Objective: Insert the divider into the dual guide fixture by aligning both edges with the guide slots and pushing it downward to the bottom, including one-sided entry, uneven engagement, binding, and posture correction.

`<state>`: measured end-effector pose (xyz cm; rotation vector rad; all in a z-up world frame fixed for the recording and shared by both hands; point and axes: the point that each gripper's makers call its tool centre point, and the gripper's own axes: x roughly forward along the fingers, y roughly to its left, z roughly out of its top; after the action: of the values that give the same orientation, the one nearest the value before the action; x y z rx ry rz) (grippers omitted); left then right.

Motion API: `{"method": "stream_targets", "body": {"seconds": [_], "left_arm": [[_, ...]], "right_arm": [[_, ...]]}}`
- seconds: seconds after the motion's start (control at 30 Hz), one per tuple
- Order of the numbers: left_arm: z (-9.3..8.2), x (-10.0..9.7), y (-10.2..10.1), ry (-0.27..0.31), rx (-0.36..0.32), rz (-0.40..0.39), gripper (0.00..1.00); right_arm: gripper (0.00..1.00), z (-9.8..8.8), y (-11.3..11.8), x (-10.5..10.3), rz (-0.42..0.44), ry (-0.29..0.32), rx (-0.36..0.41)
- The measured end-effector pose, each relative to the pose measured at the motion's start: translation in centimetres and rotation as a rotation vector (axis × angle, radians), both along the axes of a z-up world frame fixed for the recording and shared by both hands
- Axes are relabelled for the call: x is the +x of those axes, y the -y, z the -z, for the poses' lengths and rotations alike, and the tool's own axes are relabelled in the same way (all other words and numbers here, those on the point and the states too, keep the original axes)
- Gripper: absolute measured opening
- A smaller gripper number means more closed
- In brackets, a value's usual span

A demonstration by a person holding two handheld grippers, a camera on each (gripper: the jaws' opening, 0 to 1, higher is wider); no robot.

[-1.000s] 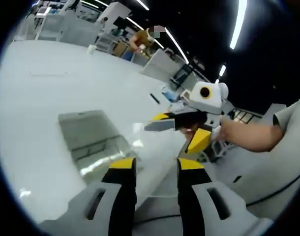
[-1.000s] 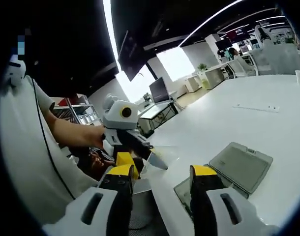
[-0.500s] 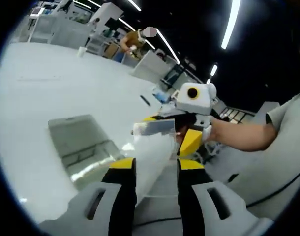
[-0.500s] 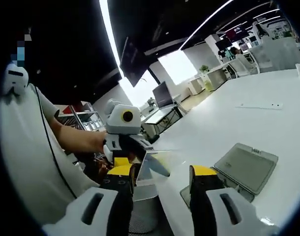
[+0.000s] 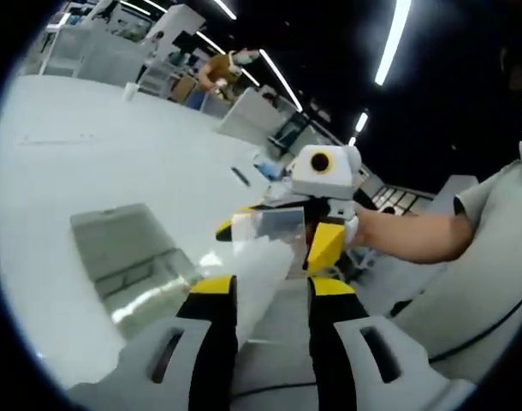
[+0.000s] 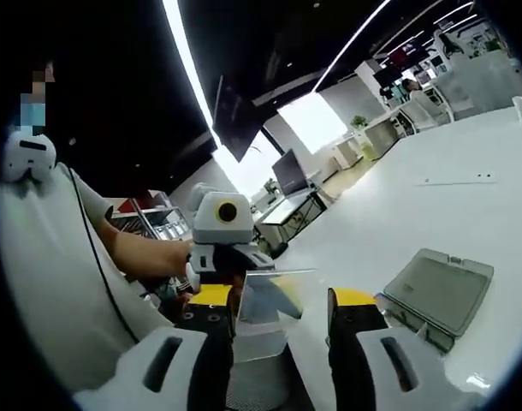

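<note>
Left gripper [image 5: 271,287]: yellow-tipped jaws standing apart, nothing pinched between them, though the clear divider [image 5: 259,257] hangs just ahead and partly crosses the gap. No contact readable there, so released as far as can be told.

Right gripper [image 5: 274,224], seen across from the left gripper view: jaws closed on the top edge of the divider, carrying it in the air above the white table [image 5: 115,163]. From the right gripper view, its own jaws [image 6: 269,300] rise at the bottom with the transparent sheet [image 6: 274,295] between them, but clamping not clear from that angle; the other gripper [image 6: 222,257] sits just behind the sheet, with a bare forearm [image 6: 145,253] behind it.

Divider: thin clear rectangular sheet, held roughly upright, long edges running downward toward the table edge, held well above the fixture.

Dual guide fixture [image 5: 128,257]: grey tray-like body lying flat on the table, off to the left of the left gripper and lower; in the right gripper view [image 6: 439,289] off to the right, well apart from the sheet.

Judged next need: carry the sheet sideways over the fixture, square both vertical edges to the slots, then lower. Right gripper holds the load; left gripper nearer the fixture, free to steady the lower edge. Risk: one edge entering first and binding.
</note>
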<state>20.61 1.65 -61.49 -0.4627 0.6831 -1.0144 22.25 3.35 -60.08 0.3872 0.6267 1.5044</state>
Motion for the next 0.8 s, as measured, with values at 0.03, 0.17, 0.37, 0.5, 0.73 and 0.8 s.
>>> {"method": "stream_targets", "body": {"seconds": [0.03,0.17,0.37,0.5,0.73,0.8], "left_arm": [[-0.01,-0.01,0.04,0.000,-0.002,0.002,0.29],[-0.14,-0.11,0.31,-0.005,-0.016,0.010,0.29],[-0.28,-0.14,0.57,-0.008,-0.033,0.018,0.29],[-0.31,-0.22,0.66,-0.010,-0.041,0.020,0.29],[-0.42,-0.29,0.73,-0.015,-0.052,0.018,0.29],[-0.46,-0.29,0.72,-0.016,-0.057,0.017,0.29]], "right_arm": [[0.40,-0.07,0.00,-0.05,-0.002,-0.001,0.004],[0.39,-0.18,-0.08,-0.27,-0.011,-0.010,0.015],[0.35,-0.57,-0.08,-0.23,-0.007,-0.022,0.039],[0.33,-0.65,-0.01,-0.31,-0.012,-0.035,0.045],[0.33,-0.69,-0.01,-0.31,-0.010,-0.041,0.049],[0.33,-0.80,-0.03,-0.33,-0.010,-0.042,0.054]]}}
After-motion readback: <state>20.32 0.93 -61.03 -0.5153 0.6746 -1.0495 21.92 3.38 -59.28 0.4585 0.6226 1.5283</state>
